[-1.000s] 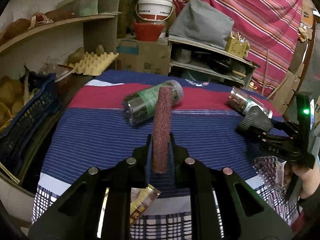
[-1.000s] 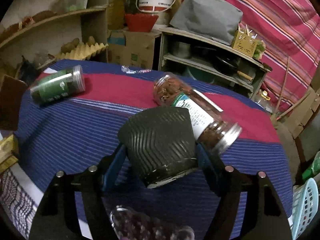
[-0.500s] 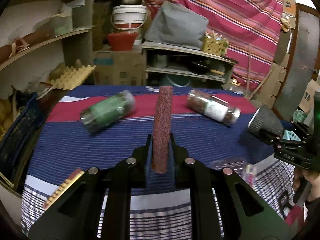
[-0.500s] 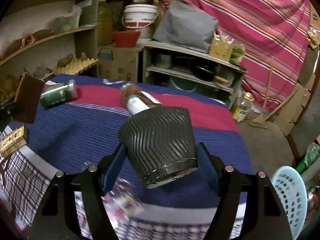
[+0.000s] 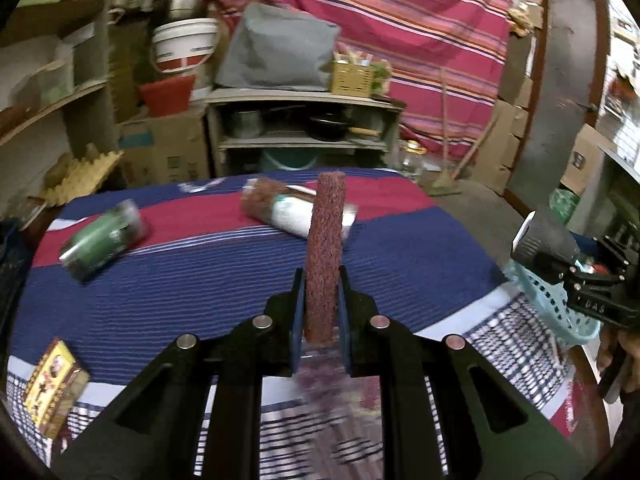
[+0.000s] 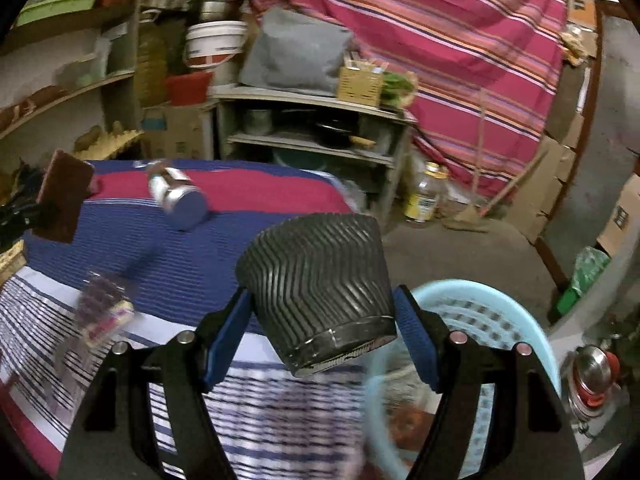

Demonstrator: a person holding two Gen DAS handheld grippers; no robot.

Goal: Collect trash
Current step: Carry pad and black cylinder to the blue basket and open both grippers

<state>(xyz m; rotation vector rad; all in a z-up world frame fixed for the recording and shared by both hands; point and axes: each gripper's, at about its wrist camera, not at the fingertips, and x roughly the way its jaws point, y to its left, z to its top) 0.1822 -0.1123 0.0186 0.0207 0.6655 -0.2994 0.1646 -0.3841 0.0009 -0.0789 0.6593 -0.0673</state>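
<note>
My left gripper point(image 5: 321, 304) is shut on a brown scouring pad point(image 5: 325, 248), held edge-on and upright above the striped tablecloth point(image 5: 200, 280). The same pad point(image 6: 66, 196) shows flat at the left of the right wrist view. A black ribbed paper cup point(image 6: 320, 280) sits tilted between the blue pads of my right gripper point(image 6: 322, 320), which is shut on it. That cup point(image 5: 546, 240) hangs past the table's right edge, over a light blue plastic basket point(image 6: 500, 312) on the floor. The basket point(image 5: 552, 308) also appears in the left wrist view.
On the cloth lie a green-label jar point(image 5: 104, 236), a jar of brown contents point(image 5: 280, 208), a yellow packet point(image 5: 52, 384) and a crinkled clear wrapper point(image 6: 104, 308). Shelves point(image 5: 300, 120), boxes and a bottle point(image 6: 424, 196) stand behind; a metal pot point(image 6: 592, 376) sits beside the basket.
Both grippers have swung to the right across the table with their loads. The cup now hangs beyond the table edge over the blue basket, and the jars have slid left in view.
</note>
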